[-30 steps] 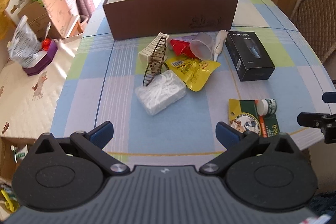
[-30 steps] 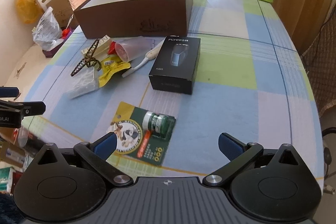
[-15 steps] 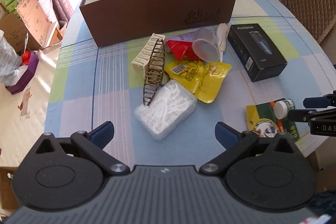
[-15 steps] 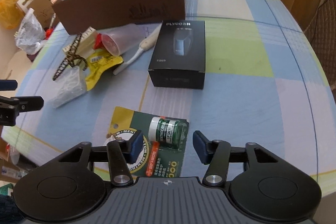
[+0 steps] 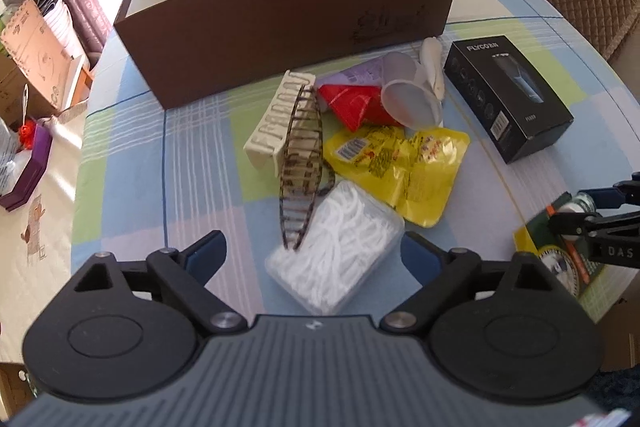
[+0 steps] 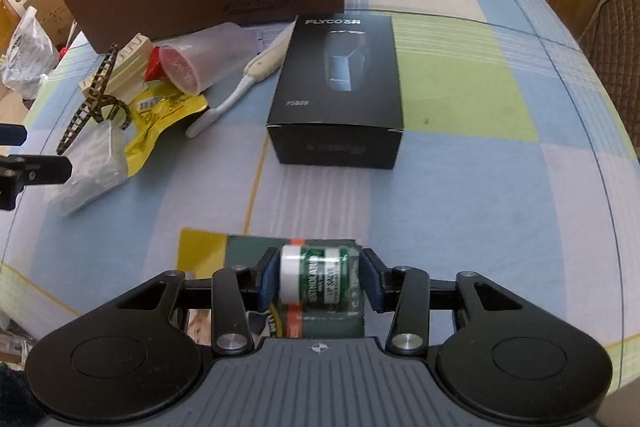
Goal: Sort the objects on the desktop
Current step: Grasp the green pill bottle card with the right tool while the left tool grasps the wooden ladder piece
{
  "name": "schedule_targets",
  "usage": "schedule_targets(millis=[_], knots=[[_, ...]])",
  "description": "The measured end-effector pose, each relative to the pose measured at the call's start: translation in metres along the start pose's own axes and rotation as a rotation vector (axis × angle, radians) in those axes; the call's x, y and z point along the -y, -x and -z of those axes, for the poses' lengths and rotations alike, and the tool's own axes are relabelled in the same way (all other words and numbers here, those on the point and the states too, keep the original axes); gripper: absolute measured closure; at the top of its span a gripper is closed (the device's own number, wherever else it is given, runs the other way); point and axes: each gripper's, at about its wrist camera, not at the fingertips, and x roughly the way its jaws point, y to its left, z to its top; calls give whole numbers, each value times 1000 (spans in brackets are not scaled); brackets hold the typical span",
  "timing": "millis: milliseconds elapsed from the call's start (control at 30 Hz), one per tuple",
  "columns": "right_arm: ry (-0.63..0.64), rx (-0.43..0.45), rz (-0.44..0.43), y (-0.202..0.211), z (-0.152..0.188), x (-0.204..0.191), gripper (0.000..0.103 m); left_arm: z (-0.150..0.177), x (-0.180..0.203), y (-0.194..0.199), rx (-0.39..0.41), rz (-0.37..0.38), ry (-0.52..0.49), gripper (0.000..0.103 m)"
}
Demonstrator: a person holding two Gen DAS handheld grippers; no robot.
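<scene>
Seemingly, right tongs (image 6: 319, 283) clasp carded balm jar (image 6: 314, 281).

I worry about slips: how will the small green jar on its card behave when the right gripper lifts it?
The green jar is a lying cylinder gripped end to end, so it might pivot or roll between the right gripper pads. It seems fixed to the printed card, so that floppy card would likely rise and droop. It looks light.
</scene>
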Motion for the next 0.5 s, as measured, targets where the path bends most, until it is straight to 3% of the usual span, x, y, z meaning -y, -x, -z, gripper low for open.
schedule_targets(millis=[100, 367, 500], knots=[[2, 3, 8, 2, -1, 6, 70, -7, -2, -8, 6, 6, 8, 20], [-34, -1, 108, 5, -3, 38, 70, -24, -14, -31, 15, 10, 47, 42], [-72, -4, 125, 7, -4, 47, 70, -32, -21, -38, 25, 63, 88, 69]])
